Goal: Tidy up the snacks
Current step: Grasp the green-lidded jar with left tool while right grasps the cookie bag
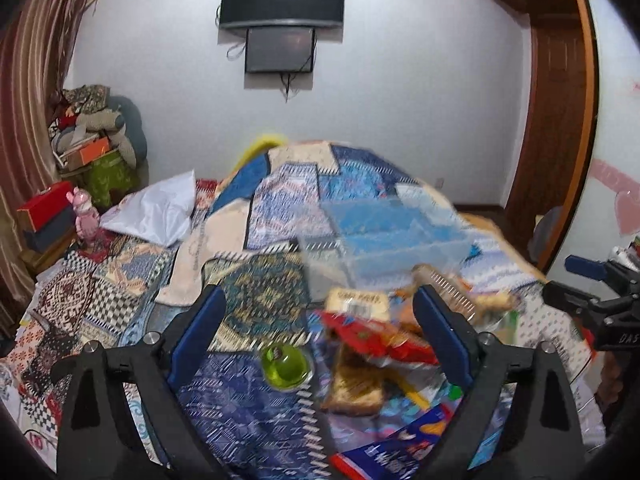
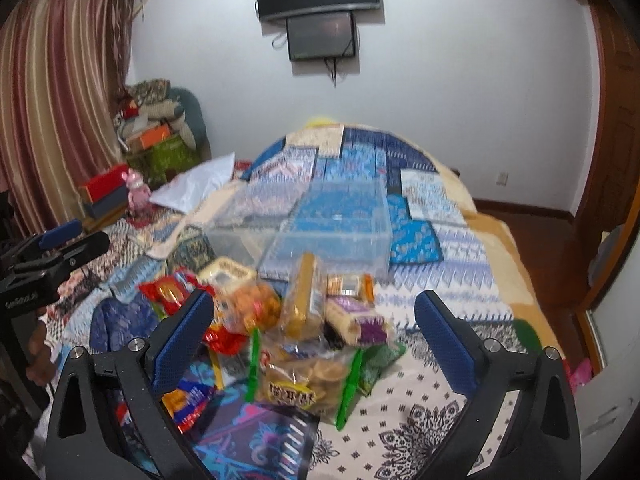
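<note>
both your claws, left (image 1: 316,320) and right (image 2: 314,326), stand wide and hold nothing. you're at the approach: the snacks (image 2: 296,332) lie heaped on the bed (image 2: 440,360) just ahead, the clear bin (image 2: 320,224) beyond. next, single out one packet.

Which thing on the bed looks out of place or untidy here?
The snack packets lie in a loose heap on the bedspread, overlapping at odd angles. The clear plastic bin behind them looks empty. Nothing seems spilled or torn, though blur hides details.
</note>
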`<state>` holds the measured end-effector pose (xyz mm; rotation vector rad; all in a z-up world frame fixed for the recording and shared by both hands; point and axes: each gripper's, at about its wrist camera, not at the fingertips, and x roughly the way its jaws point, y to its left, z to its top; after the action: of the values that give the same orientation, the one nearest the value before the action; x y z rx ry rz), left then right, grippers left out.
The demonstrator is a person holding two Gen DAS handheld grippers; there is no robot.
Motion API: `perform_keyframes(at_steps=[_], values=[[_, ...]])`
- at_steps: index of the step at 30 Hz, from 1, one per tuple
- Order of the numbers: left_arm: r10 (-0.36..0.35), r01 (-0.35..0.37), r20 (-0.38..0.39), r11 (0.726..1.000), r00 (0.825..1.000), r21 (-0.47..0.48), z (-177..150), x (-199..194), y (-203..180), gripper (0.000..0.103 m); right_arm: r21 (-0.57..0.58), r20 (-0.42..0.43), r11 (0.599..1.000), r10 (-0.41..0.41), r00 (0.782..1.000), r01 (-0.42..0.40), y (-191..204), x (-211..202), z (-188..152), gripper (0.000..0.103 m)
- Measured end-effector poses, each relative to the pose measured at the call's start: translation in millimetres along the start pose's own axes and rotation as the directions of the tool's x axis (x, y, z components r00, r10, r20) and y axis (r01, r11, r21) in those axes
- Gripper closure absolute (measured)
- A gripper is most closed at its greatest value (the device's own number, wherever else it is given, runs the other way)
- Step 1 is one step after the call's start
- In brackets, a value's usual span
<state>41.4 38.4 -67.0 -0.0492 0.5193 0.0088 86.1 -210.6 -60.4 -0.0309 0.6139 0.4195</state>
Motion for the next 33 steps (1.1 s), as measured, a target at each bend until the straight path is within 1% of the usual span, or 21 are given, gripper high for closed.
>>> perform_keyframes(at_steps=[1, 3, 6, 8, 11, 14, 17, 18, 19, 21, 23, 26, 27, 30, 32, 33], values=[[-0.002, 0.002, -0.018, 1.000, 1.000, -0.002, -3.3, 4.9, 2.6, 0.009, 0.000, -0.010, 1.000, 0.001, 1.000, -0.001, -0.5, 0.8, -1.0, 0.004], [-0.026, 0.025, -0.068, 1.000, 0.997, -0.015, -10.8, 13.0, 8.9, 0.016, 0.000, -0.049, 1.000, 0.010, 0.999, -0.010, -1.2, 7.3, -7.9, 0.004], [-0.051, 0.048, -0.142, 0.999, 0.989, -0.020, -24.2, 23.6, 15.5, 0.018, 0.001, -0.098, 1.000, 0.022, 0.995, -0.022, -1.9, 13.8, -17.8, 0.004], [-0.046, 0.045, -0.173, 0.999, 0.984, -0.014, -31.3, 24.2, 14.9, 0.018, 0.001, -0.130, 1.000, 0.027, 0.991, -0.027, -1.8, 18.9, -22.9, 0.005], [-0.034, 0.034, -0.206, 0.999, 0.978, -0.004, -38.6, 26.3, 14.0, 0.018, 0.002, -0.164, 1.000, 0.028, 0.986, -0.028, -1.3, 24.2, -31.4, 0.005], [-0.006, 0.003, -0.240, 1.000, 0.971, -0.013, -44.2, 35.8, 19.5, 0.018, 0.020, -0.201, 0.999, 0.036, 0.979, -0.033, -2.9, 33.7, -36.2, 0.005], [-0.003, -0.013, -0.269, 0.998, 0.963, -0.059, -48.4, 48.2, 31.9, 0.018, 0.050, -0.235, 0.998, 0.050, 0.971, -0.039, -5.8, 44.0, -39.9, 0.005], [0.006, -0.024, -0.274, 0.998, 0.962, -0.061, -48.1, 52.6, 37.4, 0.018, 0.062, -0.247, 0.997, 0.057, 0.967, -0.043, -6.7, 47.3, -40.7, 0.005], [0.007, -0.030, -0.281, 0.997, 0.960, -0.076, -48.3, 57.5, 41.8, 0.020, 0.071, -0.255, 0.996, 0.062, 0.965, -0.045, -7.3, 49.9, -41.3, 0.005], [0.006, -0.036, -0.293, 0.994, 0.956, -0.099, -48.7, 67.0, 46.9, 0.025, 0.086, -0.270, 0.995, 0.071, 0.960, -0.049, -8.4, 55.5, -41.7, 0.005], [0.005, -0.040, -0.302, 0.993, 0.953, -0.107, -49.3, 75.7, 47.6, 0.028, 0.096, -0.281, 0.994, 0.073, 0.957, -0.048, -8.5, 60.1, -42.2, 0.006], [0.006, -0.043, -0.323, 0.993, 0.946, -0.106, -51.3, 90.9, 48.8, 0.036, 0.114, -0.301, 0.992, 0.082, 0.950, -0.049, -9.3, 66.6, -43.7, 0.013], [-0.002, -0.038, -0.330, 0.993, 0.944, -0.115, -52.1, 95.6, 46.9, 0.039, 0.123, -0.308, 0.991, 0.085, 0.947, -0.049, -10.3, 69.1, -44.5, 0.014], [-0.003, -0.045, -0.355, 0.991, 0.935, -0.129, -55.2, 108.9, 47.9, 0.043, 0.170, -0.315, 0.983, 0.126, 0.941, -0.075, -13.3, 72.1, -46.9, 0.015], [-0.010, -0.047, -0.364, 0.988, 0.931, -0.147, -57.0, 115.7, 48.7, 0.043, 0.183, -0.311, 0.979, 0.143, 0.940, -0.088, -14.2, 71.5, -47.9, 0.020], [-0.007, -0.050, -0.367, 0.988, 0.930, -0.147, -57.9, 117.4, 49.7, 0.047, 0.186, -0.311, 0.978, 0.152, 0.938, -0.097, -14.4, 70.9, -48.1, 0.025]])
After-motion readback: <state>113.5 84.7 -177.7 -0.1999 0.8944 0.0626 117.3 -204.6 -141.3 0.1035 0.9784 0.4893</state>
